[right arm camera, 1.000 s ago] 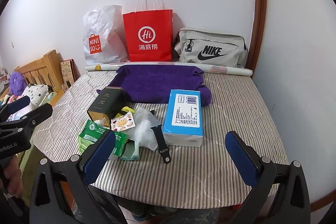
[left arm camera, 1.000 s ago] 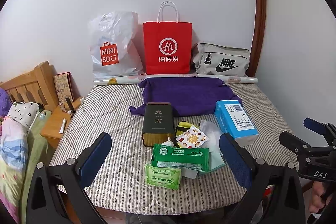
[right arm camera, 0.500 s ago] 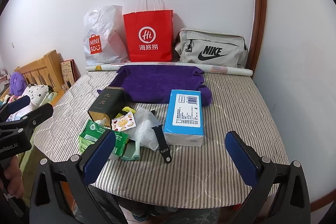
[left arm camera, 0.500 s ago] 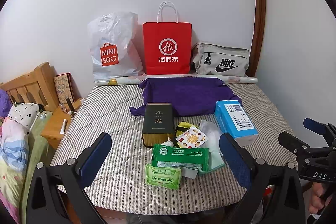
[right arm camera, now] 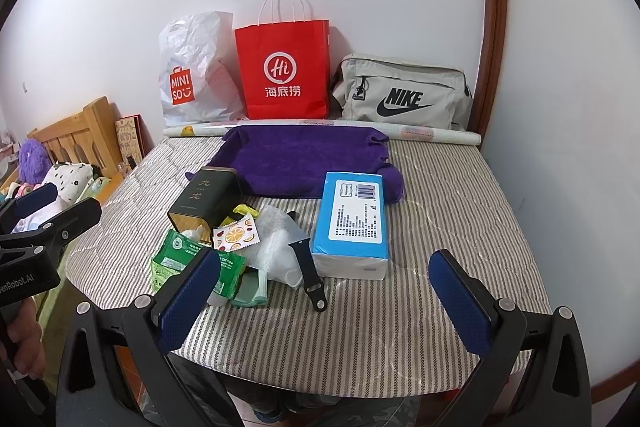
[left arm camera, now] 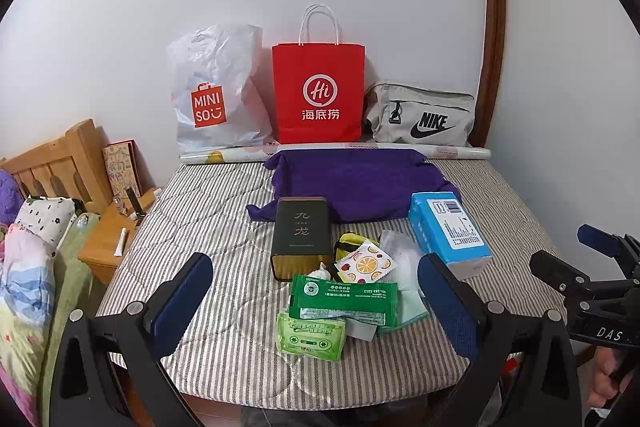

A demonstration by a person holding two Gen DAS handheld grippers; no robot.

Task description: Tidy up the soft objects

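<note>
Left wrist view: left gripper (left arm camera: 316, 301) spread wide, empty, above the mattress (left arm camera: 200, 227) edge; green wipes pack (left arm camera: 344, 301) between the pads, purple towel (left arm camera: 360, 183) beyond.

Right wrist view: right gripper (right arm camera: 326, 301) wide, empty; blue tissue pack (right arm camera: 352, 223) ahead, near the towel (right arm camera: 300, 159).

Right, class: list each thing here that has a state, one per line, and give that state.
left gripper: open, holding nothing
right gripper: open, holding nothing
red paper bag: upright against the wall
dark tin: lying on its side
blue tissue pack: lying flat
purple towel: spread out
watch strap: lying loose
</note>
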